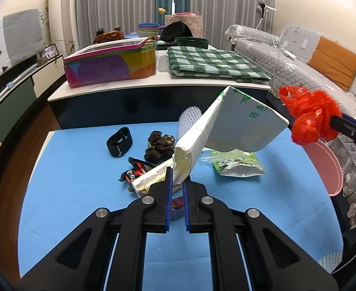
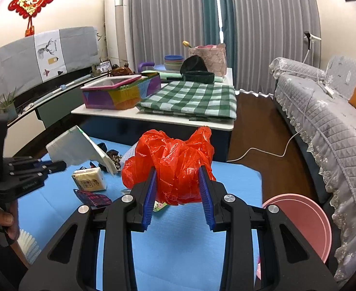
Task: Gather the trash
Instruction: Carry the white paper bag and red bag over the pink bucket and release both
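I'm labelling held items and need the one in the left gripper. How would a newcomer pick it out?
Start at the blue mat on the near table. Above its scattered litter, the left gripper is shut on a bent white paper package, lifted clear of the mat. Only it is white with green print; the right gripper holds a crumpled red plastic bag.

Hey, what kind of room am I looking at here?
Most likely a home living room. A sofa with a quilted grey cover runs along one side, floor-length curtains hang at the back, and a low table holds a folded green checked cloth and a colourful tin.
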The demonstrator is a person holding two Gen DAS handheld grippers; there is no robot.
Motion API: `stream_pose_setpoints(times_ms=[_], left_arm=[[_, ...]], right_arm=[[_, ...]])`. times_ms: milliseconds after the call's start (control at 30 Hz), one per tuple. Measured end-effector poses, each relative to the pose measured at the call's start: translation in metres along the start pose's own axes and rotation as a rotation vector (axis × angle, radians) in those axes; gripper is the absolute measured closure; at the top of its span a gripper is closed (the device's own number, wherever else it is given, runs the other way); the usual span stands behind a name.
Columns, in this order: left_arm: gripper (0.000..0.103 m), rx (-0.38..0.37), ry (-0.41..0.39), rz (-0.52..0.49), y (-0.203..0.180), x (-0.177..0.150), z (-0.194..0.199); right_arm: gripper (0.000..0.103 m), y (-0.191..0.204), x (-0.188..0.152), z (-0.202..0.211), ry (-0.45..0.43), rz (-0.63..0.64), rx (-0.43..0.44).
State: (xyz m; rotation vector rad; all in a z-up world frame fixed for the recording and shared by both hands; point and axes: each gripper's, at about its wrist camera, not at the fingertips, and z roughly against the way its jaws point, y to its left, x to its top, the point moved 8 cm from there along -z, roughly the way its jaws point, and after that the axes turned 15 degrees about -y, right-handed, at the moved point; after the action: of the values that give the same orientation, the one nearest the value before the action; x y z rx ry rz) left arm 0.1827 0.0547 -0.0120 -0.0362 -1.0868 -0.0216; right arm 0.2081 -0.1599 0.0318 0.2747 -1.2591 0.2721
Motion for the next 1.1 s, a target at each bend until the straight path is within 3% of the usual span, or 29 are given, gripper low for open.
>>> stream_pose_setpoints(times_ms=[267,1100], left_arm=[[0.095,-0.019,-0.025,-0.007,-0.017,0.001,0.01],[0.095,-0.09,-0.034,-0.019,-0.096,-0.011,-0.014]], right_arm=[[0.069,-0.013,0.022,0.026,-0.046,0.01,-0.014],[0.069,-0.096,-0.012,0.048,-0.057,-0.04,-0.152]])
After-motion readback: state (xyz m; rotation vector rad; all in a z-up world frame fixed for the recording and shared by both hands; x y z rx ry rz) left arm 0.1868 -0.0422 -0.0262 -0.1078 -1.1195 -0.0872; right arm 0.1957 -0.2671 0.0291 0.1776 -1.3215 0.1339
